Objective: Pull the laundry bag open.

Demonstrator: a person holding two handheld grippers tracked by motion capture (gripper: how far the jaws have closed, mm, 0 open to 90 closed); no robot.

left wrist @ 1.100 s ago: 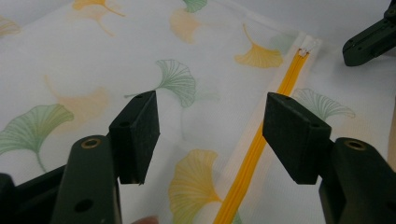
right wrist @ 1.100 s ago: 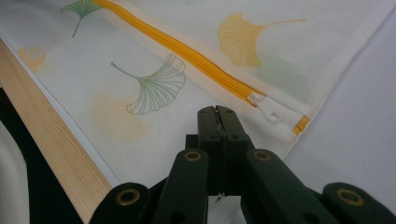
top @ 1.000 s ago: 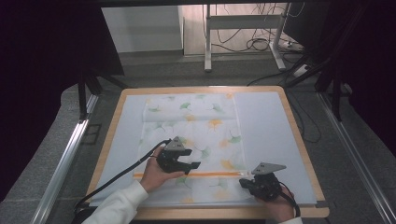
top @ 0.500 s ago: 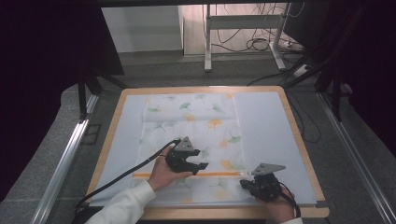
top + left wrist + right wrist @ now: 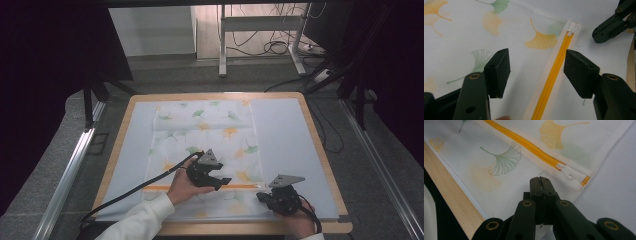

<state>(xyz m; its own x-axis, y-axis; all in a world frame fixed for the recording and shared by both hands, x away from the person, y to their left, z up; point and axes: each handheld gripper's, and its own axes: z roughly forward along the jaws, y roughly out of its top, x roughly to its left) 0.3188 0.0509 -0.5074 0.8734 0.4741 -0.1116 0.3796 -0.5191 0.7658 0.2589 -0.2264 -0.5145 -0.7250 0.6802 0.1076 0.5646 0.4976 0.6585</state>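
A white mesh bag (image 5: 200, 130) printed with ginkgo leaves lies flat on the table mat. A yellow zipper (image 5: 240, 186) runs across its near part. My left gripper (image 5: 224, 182) hovers over that zipper with its jaws open; the yellow zipper (image 5: 554, 72) passes between them untouched (image 5: 536, 67). At the zipper's right end sits a white pull (image 5: 573, 27). My right gripper (image 5: 260, 195) is shut, its tips (image 5: 540, 180) resting on the fabric just short of the white pull (image 5: 567, 173). Whether fabric is pinched between them I cannot tell.
The bag rests on a white mat (image 5: 285, 130) inside a wooden table rim (image 5: 310, 130). The wooden edge (image 5: 451, 202) runs close beside the right gripper. Behind the table stand a metal frame and floor cables (image 5: 280, 47). Dark curtains flank both sides.
The left hand has slid its gripper to the right along the zipper, closer to the right gripper. The right gripper has stayed where it was.
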